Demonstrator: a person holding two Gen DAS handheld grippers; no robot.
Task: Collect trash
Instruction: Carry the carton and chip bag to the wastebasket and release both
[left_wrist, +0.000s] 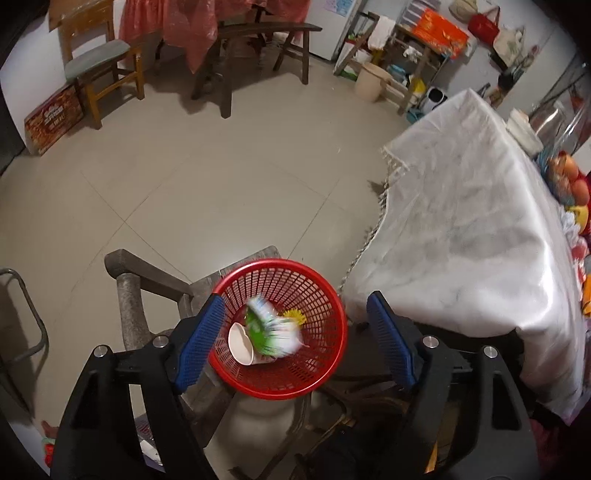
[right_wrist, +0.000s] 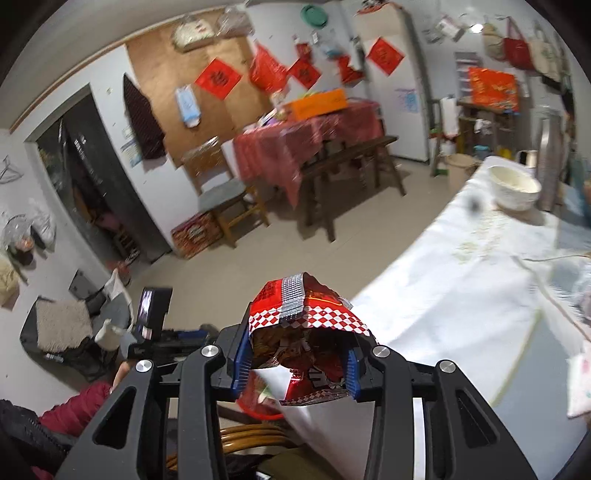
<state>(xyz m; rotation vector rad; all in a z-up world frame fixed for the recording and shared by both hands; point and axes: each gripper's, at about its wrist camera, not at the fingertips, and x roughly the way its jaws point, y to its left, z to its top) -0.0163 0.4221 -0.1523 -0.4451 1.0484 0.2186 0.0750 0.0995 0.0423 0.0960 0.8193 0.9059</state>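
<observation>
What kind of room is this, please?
Probably a lived-in home dining room: a table under a white cloth, another under a red cloth with a wooden bench, and bags hung on the wall.

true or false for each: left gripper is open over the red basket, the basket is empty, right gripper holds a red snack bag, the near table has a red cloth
1. The left gripper is open above the red basket: true.
2. The basket is empty: false, it holds a white paper cup and a blurred green and white wrapper.
3. The right gripper is shut on a red snack bag: true.
4. The near table has a red cloth: false, its cloth is white.
</observation>
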